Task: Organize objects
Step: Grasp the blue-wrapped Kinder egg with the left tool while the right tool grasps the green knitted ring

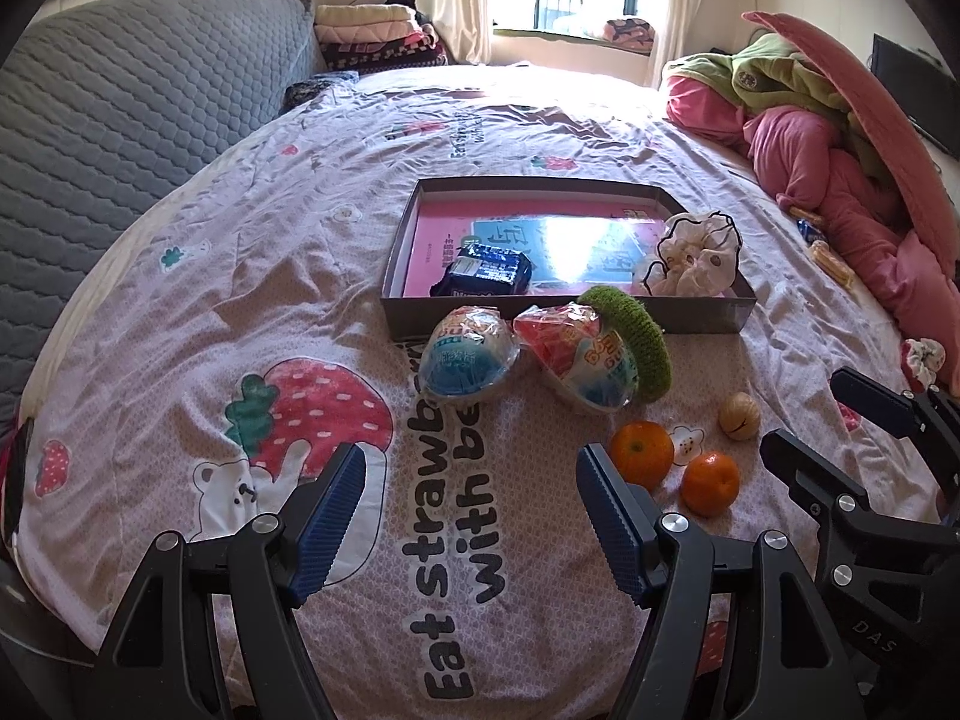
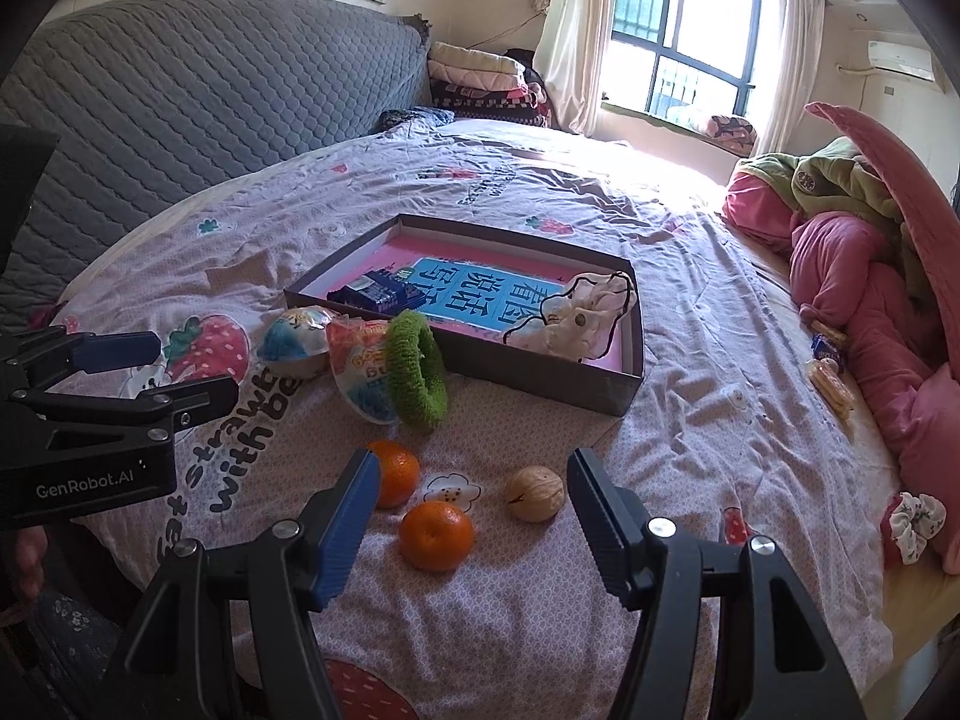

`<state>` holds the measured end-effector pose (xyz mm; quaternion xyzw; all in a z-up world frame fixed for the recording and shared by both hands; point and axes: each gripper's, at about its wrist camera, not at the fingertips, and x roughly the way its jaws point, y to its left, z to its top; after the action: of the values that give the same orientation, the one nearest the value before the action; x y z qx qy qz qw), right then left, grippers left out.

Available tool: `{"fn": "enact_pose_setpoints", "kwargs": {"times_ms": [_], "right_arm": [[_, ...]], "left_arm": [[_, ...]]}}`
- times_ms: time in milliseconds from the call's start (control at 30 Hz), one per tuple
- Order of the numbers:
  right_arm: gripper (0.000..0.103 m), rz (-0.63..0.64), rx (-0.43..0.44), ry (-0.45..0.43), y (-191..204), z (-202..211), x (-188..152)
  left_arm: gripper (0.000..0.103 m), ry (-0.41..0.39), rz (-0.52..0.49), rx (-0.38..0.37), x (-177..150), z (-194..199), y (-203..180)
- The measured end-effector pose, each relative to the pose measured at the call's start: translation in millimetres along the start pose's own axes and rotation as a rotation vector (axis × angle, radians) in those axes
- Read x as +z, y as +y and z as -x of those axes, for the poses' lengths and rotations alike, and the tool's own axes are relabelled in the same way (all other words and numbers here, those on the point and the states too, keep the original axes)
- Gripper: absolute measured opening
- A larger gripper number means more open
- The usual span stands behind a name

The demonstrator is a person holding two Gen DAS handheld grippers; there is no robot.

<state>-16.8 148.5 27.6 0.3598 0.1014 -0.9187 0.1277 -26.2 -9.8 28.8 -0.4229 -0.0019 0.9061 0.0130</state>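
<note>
**Two open grippers over a bed strewn with small objects**

The left gripper [image 1: 471, 516] and right gripper [image 2: 474, 525] hover above a strawberry-print bedsheet [image 1: 180, 300], fingers spread wide and holding nothing. Between the right gripper's fingers lie two tangerines [image 2: 436, 535] and a walnut [image 2: 533, 493]. Beyond them, two wrapped snack bowls [image 1: 468, 360] and a green knitted ring [image 2: 416, 368] rest just in front of a shallow cardboard box [image 2: 540, 369], which holds a blue packet [image 1: 486, 269] and a white cloth pouch [image 1: 696, 258].
</note>
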Motion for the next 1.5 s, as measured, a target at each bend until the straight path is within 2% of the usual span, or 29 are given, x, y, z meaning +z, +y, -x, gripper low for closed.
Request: {"fn": "enact_pose_setpoints", "kwargs": {"times_ms": [267, 600, 867, 1500], "right_arm": [[0.064, 0.007, 0.013, 0.001, 7, -7, 2], [0.064, 0.011, 0.025, 0.035, 12, -34, 4], [0.064, 0.000, 0.027, 0.057, 9, -53, 6], [0.064, 0.010, 0.024, 0.065, 17, -84, 21]], "left_arm": [[0.074, 0.000, -0.009, -0.013, -3, -9, 0], [0.074, 0.045, 0.009, -0.021, -3, -43, 9], [0.074, 0.050, 0.044, -0.034, 6, -66, 21], [0.074, 0.053, 0.034, -0.056, 22, -96, 22]]}}
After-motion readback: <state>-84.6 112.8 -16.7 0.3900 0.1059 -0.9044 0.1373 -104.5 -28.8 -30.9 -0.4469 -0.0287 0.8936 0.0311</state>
